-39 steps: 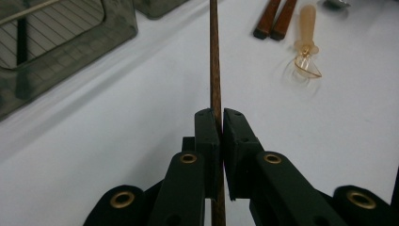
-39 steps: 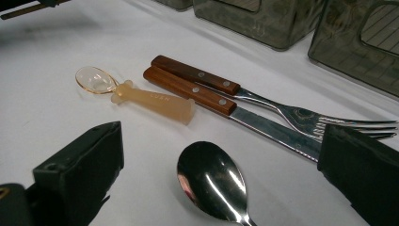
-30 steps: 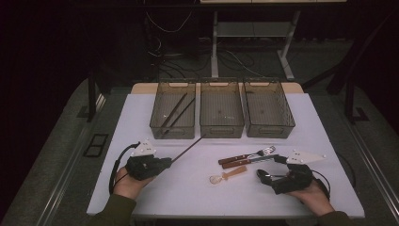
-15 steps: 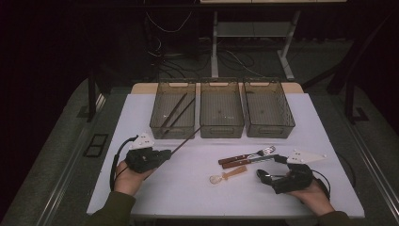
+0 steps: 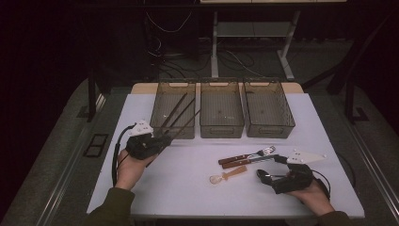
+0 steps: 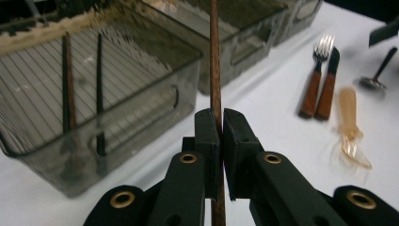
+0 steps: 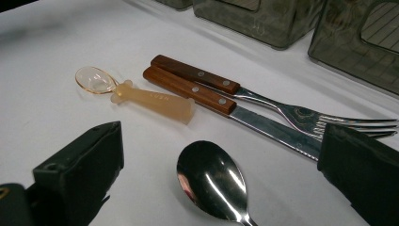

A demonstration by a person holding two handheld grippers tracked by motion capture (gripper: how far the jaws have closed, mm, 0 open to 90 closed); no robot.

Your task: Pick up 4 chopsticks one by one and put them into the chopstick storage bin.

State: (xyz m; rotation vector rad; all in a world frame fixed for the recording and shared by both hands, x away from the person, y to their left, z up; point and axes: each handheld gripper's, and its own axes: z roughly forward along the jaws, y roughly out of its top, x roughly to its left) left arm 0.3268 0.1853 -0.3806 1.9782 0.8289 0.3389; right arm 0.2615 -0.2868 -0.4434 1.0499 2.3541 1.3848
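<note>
The left gripper (image 5: 162, 140), just in front of the left bin (image 5: 160, 127), pinches a brown chopstick (image 6: 216, 70) near its lower end. To do this well, the far tip should probably be raised above the bin's near wall, then lowered alongside the two chopsticks (image 6: 82, 89) lying inside. The stick's long axis runs away from the jaws, pointing up and over that bin. Well right of the bin, the right gripper (image 5: 270, 169) rests spread wide around a steel spoon (image 7: 211, 181).

left gripper (image 6: 219, 123) showing matte black jaws — brass-ringed pivots | right gripper (image 5: 273, 170) carrying pale grey three-cornered plate, black cable trailing | person wearing olive-green sleeves (image 5: 109, 207)
</note>
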